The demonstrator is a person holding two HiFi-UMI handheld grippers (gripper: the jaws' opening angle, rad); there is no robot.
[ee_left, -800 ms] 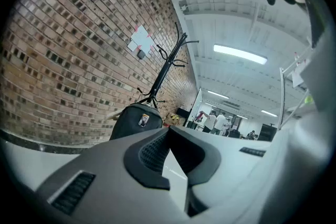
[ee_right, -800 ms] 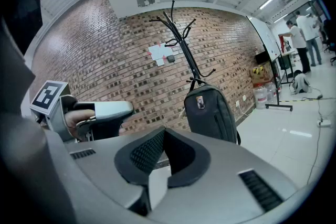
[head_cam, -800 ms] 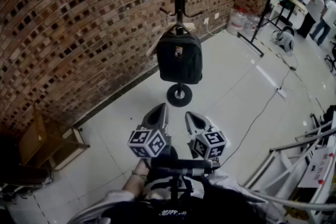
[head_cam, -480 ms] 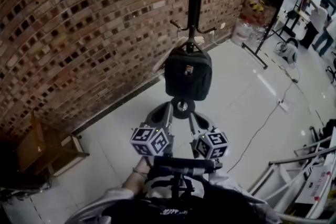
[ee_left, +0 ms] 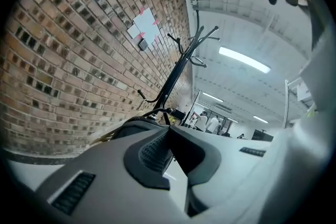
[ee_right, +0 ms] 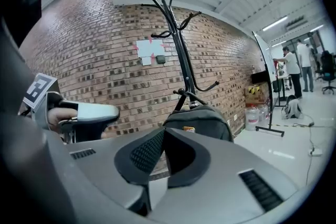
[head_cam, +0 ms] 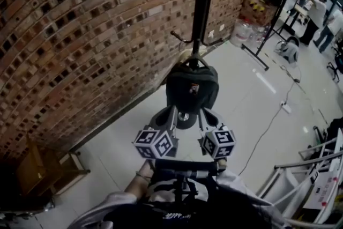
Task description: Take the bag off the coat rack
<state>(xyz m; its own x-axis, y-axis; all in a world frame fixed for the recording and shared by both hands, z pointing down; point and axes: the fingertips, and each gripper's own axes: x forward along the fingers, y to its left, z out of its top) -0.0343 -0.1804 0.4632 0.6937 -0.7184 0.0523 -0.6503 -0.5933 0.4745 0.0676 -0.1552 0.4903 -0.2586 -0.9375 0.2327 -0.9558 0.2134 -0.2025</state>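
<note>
Zero done yet. Gotta open the shut, empty fingers (ee_left: 153,153) on left gripper (head_cam: 170,111) and right gripper (head_cam: 207,113), unhook bag (head_cam: 192,88) off coat rack (head_cam: 202,2).

A black backpack (head_cam: 192,91) is hung by its top loop handle from a lower hook of a black coat rack (head_cam: 202,2). The backpack is held upright against the pole, its rounded front panel turned away from the brick wall (head_cam: 80,35), and a small pale and orange badge is carried high on that panel. The coat rack is formed of a slim upright pole with curved hooks set in a lower and an upper tier, and it is stood on the pale tiled floor (head_cam: 252,99) near the wall.
</note>
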